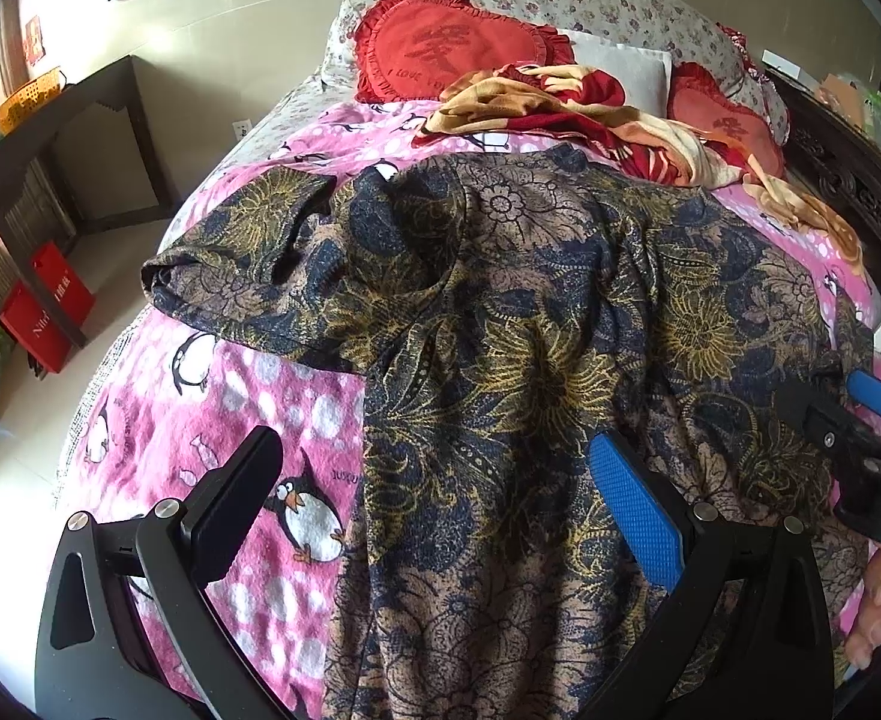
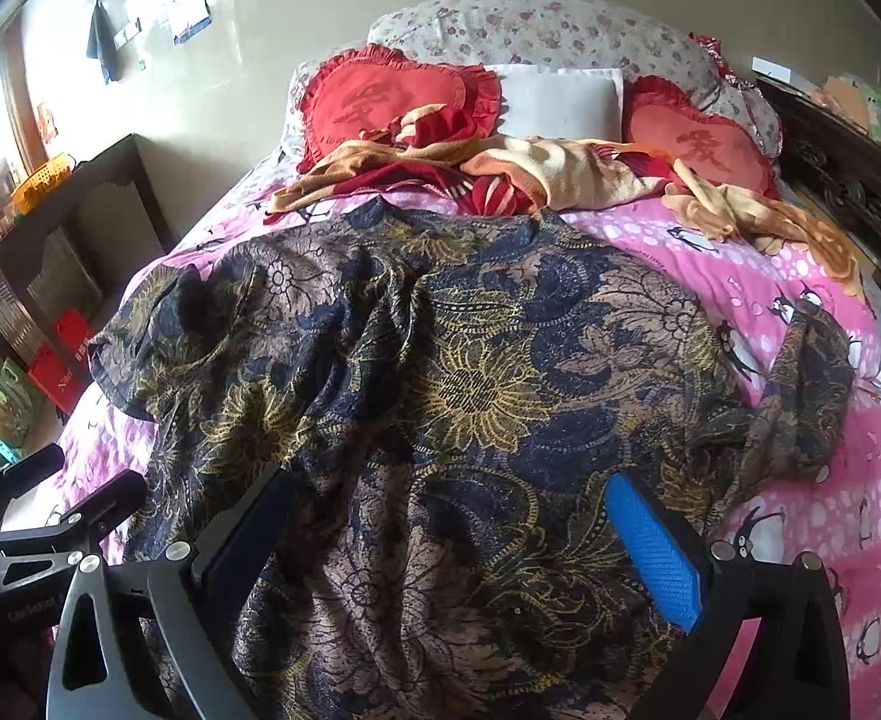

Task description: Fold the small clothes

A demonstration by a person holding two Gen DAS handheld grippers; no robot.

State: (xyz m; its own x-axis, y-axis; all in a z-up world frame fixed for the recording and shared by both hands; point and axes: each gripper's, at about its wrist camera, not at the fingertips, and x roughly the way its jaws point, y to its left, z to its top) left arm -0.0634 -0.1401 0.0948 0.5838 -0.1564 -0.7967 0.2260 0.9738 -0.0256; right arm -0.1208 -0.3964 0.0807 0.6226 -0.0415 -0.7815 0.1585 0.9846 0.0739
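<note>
The left gripper (image 1: pixel 434 510) hangs low over the bed with its two fingers spread wide apart, and nothing is between them: the black finger (image 1: pixel 242 498) stands over the pink penguin blanket (image 1: pixel 212 420), and the finger with the blue pad (image 1: pixel 632 504) stands over the cloth. The task's thing, a floral shirt (image 1: pixel 500 324) in navy, beige and gold, lies spread on the blanket directly ahead of this gripper and runs under its blue-padded finger; its left edge passes between the two fingers. One sleeve (image 1: pixel 242 258) lies ahead and to the left of the gripper, crumpled. To the right side, the right gripper (image 1: pixel 860 420) is seen in the left wrist view, just at the shirt's right edge; a hand (image 1: pixel 878 612) is partly visible below it. In the right wrist view, the right gripper (image 2: pixel 458 540) is also wide open and empty, both fingers over the floral shirt (image 2: pixel 470 372), which fills the space ahead of it. The other sleeve (image 2: pixel 806 396) lies bunched ahead and to the right. The left gripper (image 2: pixel 50 504) shows at the far left. Far ahead of both tools lie a rumpled red and yellow blanket (image 2: pixel 500 174), two red heart cushions (image 2: pixel 392 102) and a white pillow (image 2: pixel 560 102).
</note>
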